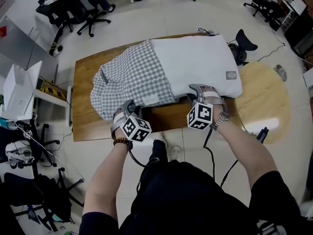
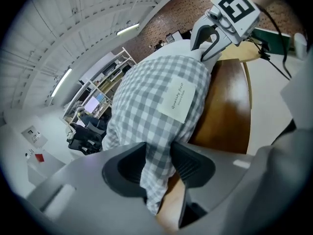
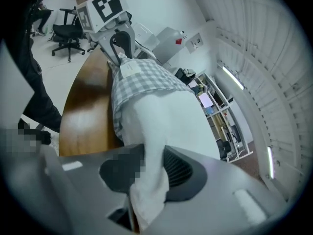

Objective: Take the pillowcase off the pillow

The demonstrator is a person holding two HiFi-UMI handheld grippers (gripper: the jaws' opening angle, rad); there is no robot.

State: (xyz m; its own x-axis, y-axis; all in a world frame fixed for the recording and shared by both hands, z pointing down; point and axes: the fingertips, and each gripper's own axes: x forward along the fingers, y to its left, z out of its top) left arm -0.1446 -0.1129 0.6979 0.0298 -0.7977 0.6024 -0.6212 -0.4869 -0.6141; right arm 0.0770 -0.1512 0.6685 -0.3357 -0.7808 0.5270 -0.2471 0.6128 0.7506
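A grey-and-white checked pillowcase [image 1: 127, 80] covers the left part of a white pillow [image 1: 195, 62] on a brown wooden table [image 1: 88, 126]. The pillow's right part is bare. My left gripper [image 1: 128, 104] is at the near edge, shut on a fold of the checked pillowcase [image 2: 161, 97], with cloth pinched between its pads [image 2: 159, 168]. A white label [image 2: 178, 99] is sewn on the case. My right gripper [image 1: 201, 89] is shut on the near edge of the white pillow [image 3: 156, 116], with fabric bunched between its jaws [image 3: 151, 173]. Each gripper shows in the other's view: right gripper [image 2: 208, 45], left gripper [image 3: 120, 45].
A round pale wooden table [image 1: 264, 97] stands just right of the brown one. Black office chairs [image 1: 78, 13] are at the back left and back right. A white box [image 1: 19, 92] sits on a stand at the left. Cables hang below my hands.
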